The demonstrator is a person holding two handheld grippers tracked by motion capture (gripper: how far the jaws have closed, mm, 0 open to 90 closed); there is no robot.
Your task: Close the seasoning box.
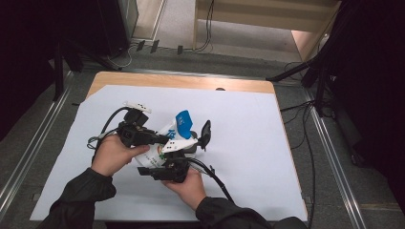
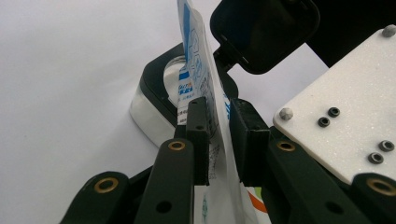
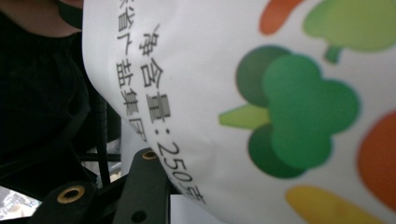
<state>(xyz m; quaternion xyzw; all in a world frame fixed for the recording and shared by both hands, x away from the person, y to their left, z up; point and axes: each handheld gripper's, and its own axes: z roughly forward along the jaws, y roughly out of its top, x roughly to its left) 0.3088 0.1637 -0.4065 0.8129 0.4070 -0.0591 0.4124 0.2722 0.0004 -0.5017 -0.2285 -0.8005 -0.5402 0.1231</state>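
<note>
White sheeting (image 1: pixel 248 143) covers nearly all of the worktop (image 1: pixel 181 81), leaving a strip of bare wood along the far edge. To the right of the hands the sheet runs bare right out to its edge, and there is more bare sheet on the far side and at the far left; the things themselves are gathered left of centre, well in from every edge. Off the worktop, cables lie on the grey floor (image 1: pixel 334 157) to the right, and black stands rise at the far right and far left.

A white pouch (image 1: pixel 177 130) with a blue top and printed vegetables (broccoli green and orange patches in the right gripper view (image 3: pixel 289 116)) is held up between the two tools, over a small black box (image 1: pixel 193 147) with a clear base, its lid (image 1: pixel 205 133) hinged open and standing up.

The left tool (image 1: pixel 165 140), held in the left hand (image 1: pixel 112 153), has its jaws pressed onto the pouch from both sides; in the left gripper view (image 2: pixel 218 135) the pouch (image 2: pixel 198 70) rises upright between the pads, with the black box (image 2: pixel 159 88) just beyond and the raised lid (image 2: pixel 264 32) above it.

The right tool (image 1: pixel 167 168), in the right hand (image 1: pixel 191 186), sits at the pouch's lower end, touching it. In its own view the pouch lies across one black jaw; I cannot tell whether the jaws are spread or closed.
</note>
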